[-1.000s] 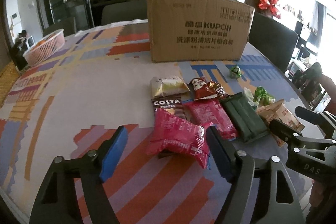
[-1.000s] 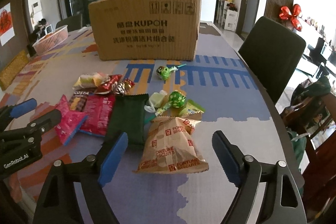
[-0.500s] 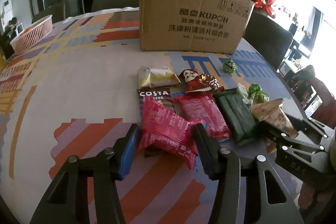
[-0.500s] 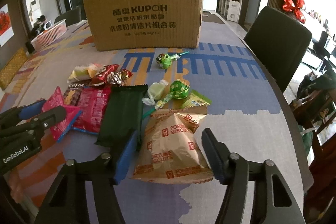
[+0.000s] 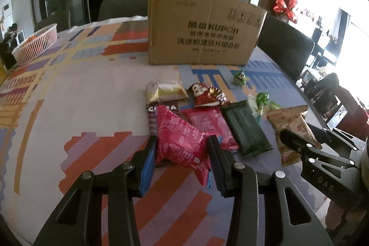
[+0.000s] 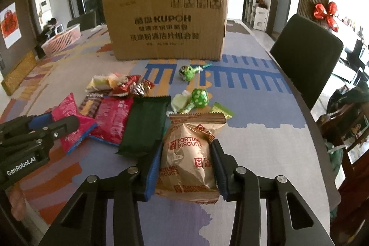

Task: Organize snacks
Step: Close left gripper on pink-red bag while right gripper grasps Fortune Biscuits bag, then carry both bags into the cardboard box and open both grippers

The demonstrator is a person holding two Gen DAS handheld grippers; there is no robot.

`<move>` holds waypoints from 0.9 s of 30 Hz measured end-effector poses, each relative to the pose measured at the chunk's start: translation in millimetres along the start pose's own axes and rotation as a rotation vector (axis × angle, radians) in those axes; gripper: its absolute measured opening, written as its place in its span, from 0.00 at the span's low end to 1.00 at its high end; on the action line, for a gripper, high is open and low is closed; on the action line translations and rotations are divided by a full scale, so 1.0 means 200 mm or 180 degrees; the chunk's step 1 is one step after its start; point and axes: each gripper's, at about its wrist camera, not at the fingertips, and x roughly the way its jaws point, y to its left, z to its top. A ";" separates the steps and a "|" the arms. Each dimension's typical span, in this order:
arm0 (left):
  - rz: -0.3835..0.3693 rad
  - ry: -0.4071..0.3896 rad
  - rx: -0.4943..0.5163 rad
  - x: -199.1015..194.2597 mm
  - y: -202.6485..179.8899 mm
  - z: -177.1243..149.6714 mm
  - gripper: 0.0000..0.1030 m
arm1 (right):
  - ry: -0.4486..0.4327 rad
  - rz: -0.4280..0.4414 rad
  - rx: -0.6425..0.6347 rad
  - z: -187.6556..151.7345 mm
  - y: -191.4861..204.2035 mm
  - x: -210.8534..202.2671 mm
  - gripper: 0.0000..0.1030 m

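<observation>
the left gripper (image 5: 182, 149) has just been closing and pinches a crinkly pink foil packet (image 5: 178, 142), seemingly just off the patterned tablecloth (image 5: 80, 96). the right gripper (image 6: 185, 159) has also just been closing and squeezes a puffy tan biscuit bag (image 6: 188, 153) near the table's right edge. behind lie a flat dark green pouch (image 6: 145, 126), then round green lollipops (image 6: 199, 97), then a corrugated cardboard box (image 6: 166, 22).
</observation>
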 end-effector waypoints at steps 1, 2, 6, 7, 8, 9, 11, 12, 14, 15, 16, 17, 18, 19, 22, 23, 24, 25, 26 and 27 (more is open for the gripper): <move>0.0000 -0.0017 0.0003 -0.01 0.00 0.01 0.42 | -0.0032 0.0009 0.0000 0.00 0.00 -0.02 0.41; -0.0001 -0.0042 0.0011 -0.03 -0.01 0.02 0.42 | -0.0057 0.0016 -0.0002 0.01 0.00 -0.03 0.41; 0.0002 -0.0118 0.0026 -0.09 -0.03 0.05 0.42 | -0.0155 0.0087 -0.0004 0.04 0.00 -0.10 0.41; -0.0005 -0.0140 0.0026 -0.10 -0.03 0.07 0.42 | -0.0192 0.0110 -0.0005 0.05 0.00 -0.12 0.41; -0.0012 -0.0154 0.0025 -0.11 -0.03 0.07 0.42 | -0.0215 0.0119 -0.0008 0.06 -0.01 -0.12 0.41; -0.0020 -0.0168 0.0025 -0.12 -0.04 0.09 0.42 | -0.0237 0.0127 -0.0010 0.07 -0.01 -0.14 0.41; -0.0043 -0.0197 0.0026 -0.13 -0.05 0.12 0.42 | -0.0281 0.0156 0.0000 0.11 -0.01 -0.16 0.41; -0.0041 -0.0217 0.0039 -0.14 -0.06 0.13 0.42 | -0.0292 0.0172 0.0007 0.12 -0.02 -0.17 0.41; -0.0042 -0.0257 0.0056 -0.16 -0.07 0.17 0.42 | -0.0337 0.0193 0.0017 0.15 -0.02 -0.19 0.41; -0.0042 -0.0276 0.0062 -0.16 -0.07 0.19 0.42 | -0.0359 0.0197 0.0017 0.16 -0.02 -0.19 0.41; -0.0052 -0.0302 0.0065 -0.17 -0.07 0.21 0.42 | -0.0391 0.0207 0.0013 0.19 -0.03 -0.21 0.41; -0.0046 -0.0328 0.0074 -0.18 -0.07 0.23 0.42 | -0.0413 0.0206 0.0012 0.20 -0.03 -0.21 0.41; -0.0039 -0.0343 0.0080 -0.18 -0.07 0.24 0.42 | -0.0429 0.0210 0.0013 0.21 -0.03 -0.22 0.41; -0.0037 -0.0374 0.0090 -0.19 -0.08 0.26 0.42 | -0.0459 0.0220 0.0013 0.24 -0.03 -0.23 0.41; -0.0028 -0.0472 0.0114 -0.21 -0.08 0.33 0.42 | -0.0527 0.0248 0.0024 0.30 -0.04 -0.24 0.41; -0.0023 -0.0497 0.0119 -0.22 -0.08 0.35 0.42 | -0.0557 0.0249 0.0022 0.32 -0.04 -0.24 0.41; -0.0018 -0.0531 0.0130 -0.23 -0.08 0.37 0.42 | -0.0586 0.0258 0.0023 0.34 -0.04 -0.25 0.41; -0.0019 -0.0563 0.0140 -0.23 -0.09 0.39 0.42 | -0.0606 0.0267 0.0022 0.36 -0.04 -0.25 0.41; -0.0013 -0.0590 0.0155 -0.23 -0.09 0.41 0.42 | -0.0638 0.0282 0.0019 0.39 -0.04 -0.25 0.41; -0.0005 -0.0627 0.0169 -0.24 -0.09 0.43 0.42 | -0.0658 0.0292 0.0016 0.40 -0.04 -0.25 0.41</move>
